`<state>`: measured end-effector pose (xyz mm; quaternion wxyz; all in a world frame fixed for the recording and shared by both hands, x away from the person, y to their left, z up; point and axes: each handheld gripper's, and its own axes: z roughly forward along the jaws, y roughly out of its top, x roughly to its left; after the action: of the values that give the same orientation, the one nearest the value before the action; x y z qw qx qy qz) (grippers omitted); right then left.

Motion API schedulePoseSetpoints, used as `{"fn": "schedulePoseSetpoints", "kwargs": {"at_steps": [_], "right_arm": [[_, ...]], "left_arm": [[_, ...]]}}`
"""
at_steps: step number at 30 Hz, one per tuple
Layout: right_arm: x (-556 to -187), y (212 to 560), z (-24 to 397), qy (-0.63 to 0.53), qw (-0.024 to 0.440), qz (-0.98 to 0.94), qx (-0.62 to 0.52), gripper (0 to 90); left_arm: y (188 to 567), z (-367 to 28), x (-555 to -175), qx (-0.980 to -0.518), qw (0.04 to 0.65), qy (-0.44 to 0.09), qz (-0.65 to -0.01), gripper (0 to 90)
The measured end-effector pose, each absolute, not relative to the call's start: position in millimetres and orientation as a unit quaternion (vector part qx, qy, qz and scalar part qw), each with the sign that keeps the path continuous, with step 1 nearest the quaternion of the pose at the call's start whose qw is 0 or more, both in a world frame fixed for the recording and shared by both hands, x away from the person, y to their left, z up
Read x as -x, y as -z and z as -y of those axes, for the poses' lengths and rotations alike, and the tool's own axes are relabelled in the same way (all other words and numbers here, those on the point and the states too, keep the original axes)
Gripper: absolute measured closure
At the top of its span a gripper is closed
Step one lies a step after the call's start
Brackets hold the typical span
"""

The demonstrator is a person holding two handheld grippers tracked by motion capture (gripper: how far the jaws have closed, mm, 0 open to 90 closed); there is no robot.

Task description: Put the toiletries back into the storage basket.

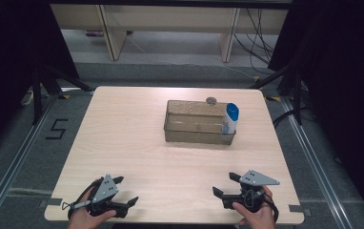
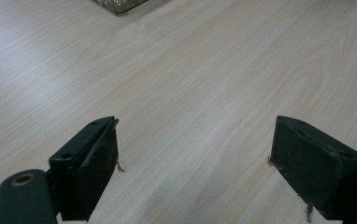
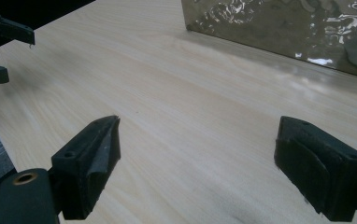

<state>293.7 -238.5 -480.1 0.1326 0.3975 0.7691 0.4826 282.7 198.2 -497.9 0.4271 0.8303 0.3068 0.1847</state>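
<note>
Bottle (image 1: 231, 117), white with a blue cap, stood upright in the right end of a clear plastic bin (image 1: 194, 135) that sat toward the far middle of the worktop (image 1: 137, 157). A small round grey object (image 1: 211, 100) lay just behind the bin's far wall; what it was could not be told.

The left claw (image 1: 124, 192) rested near the front left edge of the worktop, its jaws spread wide with nothing between them, as the left gripper view confirmed with bare wood between the pads. The right claw (image 1: 225, 185) sat near the front right edge, likewise released and empty; in the right gripper view its jaws framed open wood, with the bin's glossy wall (image 3: 279, 32) further ahead. Both were well apart from the bin.

Judging by its look, the bottle was probably light, stiff plastic with a smooth, somewhat slippery skin, and tall enough to tip if nudged at the top. The best hold seemed to be across the body just below the cap, where it cleared the bin's rim, with the jaws coming from above so the thin wall stayed out of the way. The bin itself looked flimsy and light, likely to slide or flex if bumped.
</note>
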Motion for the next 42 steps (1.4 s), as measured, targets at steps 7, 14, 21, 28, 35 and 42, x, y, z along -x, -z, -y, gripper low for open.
{"fn": "schedulePoseSetpoints", "kwargs": {"at_steps": [7, 14, 21, 28, 35, 42], "right_arm": [[-286.6, 481.2, 243.2, -0.482, 0.129, -0.769, -0.399, 15.7], [-279.5, 483.8, 245.2, -0.481, 0.12, -0.763, -0.414, 15.7], [-273.2, 485.1, 250.3, -0.475, 0.135, -0.771, -0.403, 15.7], [-263.7, 486.5, 253.4, -0.477, 0.134, -0.768, -0.407, 15.7], [-253.9, 486.0, 257.3, -0.472, 0.131, -0.76, -0.426, 15.7], [-247.5, 487.8, 259.8, -0.472, 0.136, -0.76, -0.425, 15.7]], "left_arm": [[498.8, -197.5, -282.5, -0.829, 0.427, -0.187, -0.309, 14.8], [498.3, -197.9, -282.4, -0.829, 0.427, -0.188, -0.307, 14.8], [498.3, -198.0, -282.7, -0.829, 0.427, -0.188, -0.308, 14.8], [497.5, -199.0, -283.0, -0.833, 0.423, -0.188, -0.304, 14.8], [498.7, -197.5, -282.7, -0.829, 0.427, -0.188, -0.309, 14.8], [498.4, -197.7, -282.5, -0.832, 0.421, -0.19, -0.307, 14.8]]}}
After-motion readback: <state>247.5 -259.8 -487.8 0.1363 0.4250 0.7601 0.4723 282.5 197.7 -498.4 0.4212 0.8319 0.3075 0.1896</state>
